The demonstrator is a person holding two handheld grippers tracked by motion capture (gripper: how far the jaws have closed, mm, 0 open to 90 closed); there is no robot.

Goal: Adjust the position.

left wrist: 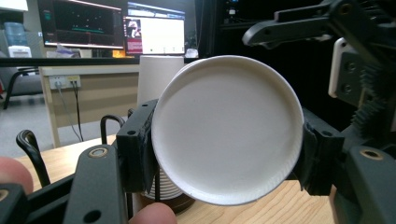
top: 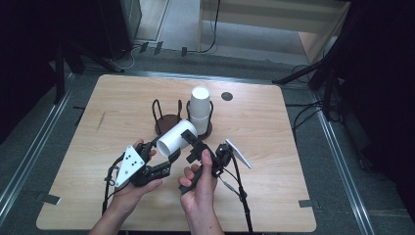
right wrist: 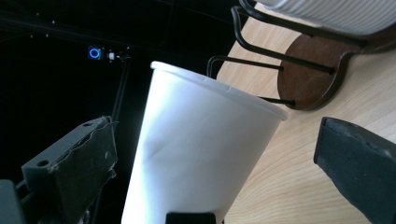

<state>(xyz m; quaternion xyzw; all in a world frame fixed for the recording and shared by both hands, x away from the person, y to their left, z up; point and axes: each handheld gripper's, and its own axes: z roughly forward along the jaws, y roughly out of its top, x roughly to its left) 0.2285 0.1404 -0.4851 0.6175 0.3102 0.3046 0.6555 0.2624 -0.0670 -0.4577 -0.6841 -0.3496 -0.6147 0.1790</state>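
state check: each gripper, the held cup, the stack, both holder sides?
left gripper: shut on paper cup
paper cup: lifted, lying sideways, base toward the left gripper
right gripper: open, jaws either side of the cup
cup stack: upright in right holder side
left holder side: empty

Light wooden table (top: 274,147), rounded corners, pale grain running lengthwise. Near its middle, a dark round-based wire cup holder (top: 168,123) standing empty, and touching it on the right a second holder (top: 199,128) loaded with a stack of white paper cups (top: 199,108). Just behind that, a small dark round spot (top: 226,96) set in the tabletop. Bare wood along both side edges.
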